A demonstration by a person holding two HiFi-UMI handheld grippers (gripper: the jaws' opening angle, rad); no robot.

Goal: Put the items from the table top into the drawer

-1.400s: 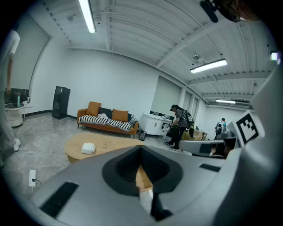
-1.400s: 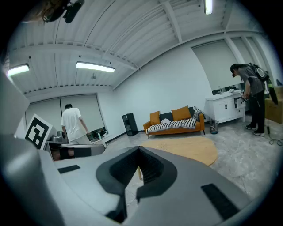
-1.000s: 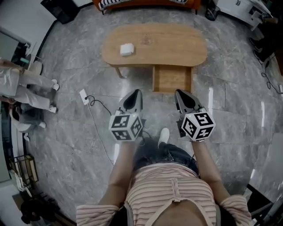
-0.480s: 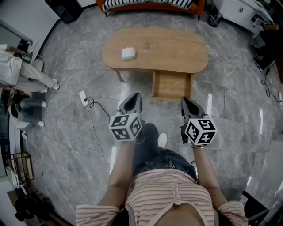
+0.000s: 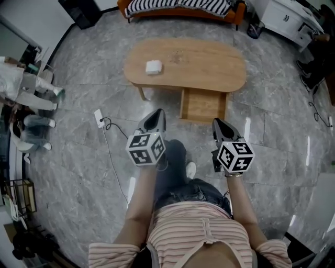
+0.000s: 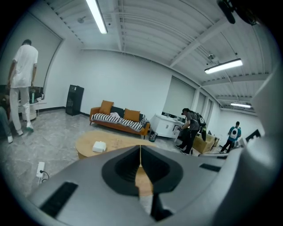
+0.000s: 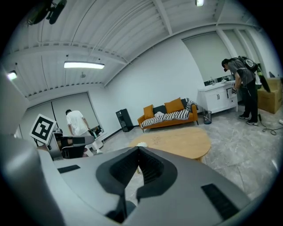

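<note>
A small white box [image 5: 153, 67] lies on the left part of the oval wooden table [image 5: 209, 55]. Under the table's near edge a wooden drawer [image 5: 203, 104] stands pulled out, and nothing shows inside it. My left gripper [image 5: 156, 114] hangs over the floor short of the table, its jaws closed together on nothing. My right gripper [image 5: 218, 123] is beside it, just in front of the drawer, also shut and empty. In the left gripper view the white box [image 6: 98, 146] sits on the table [image 6: 117, 140] beyond the closed left gripper [image 6: 140, 148]. The right gripper [image 7: 138, 148] points at the table [image 7: 181, 141].
A power strip with a cable [image 5: 99, 116] lies on the marble floor to the left. An orange sofa [image 5: 178, 6] stands behind the table, and white cabinets [image 5: 290, 15] stand at the far right. A person in white [image 5: 26, 89] is at the left; other people [image 6: 191, 128] stand by the cabinets.
My right gripper has dropped slightly lower and back toward me. My legs have stepped, so the table sits a little differently in view. The person at the left has shifted.
</note>
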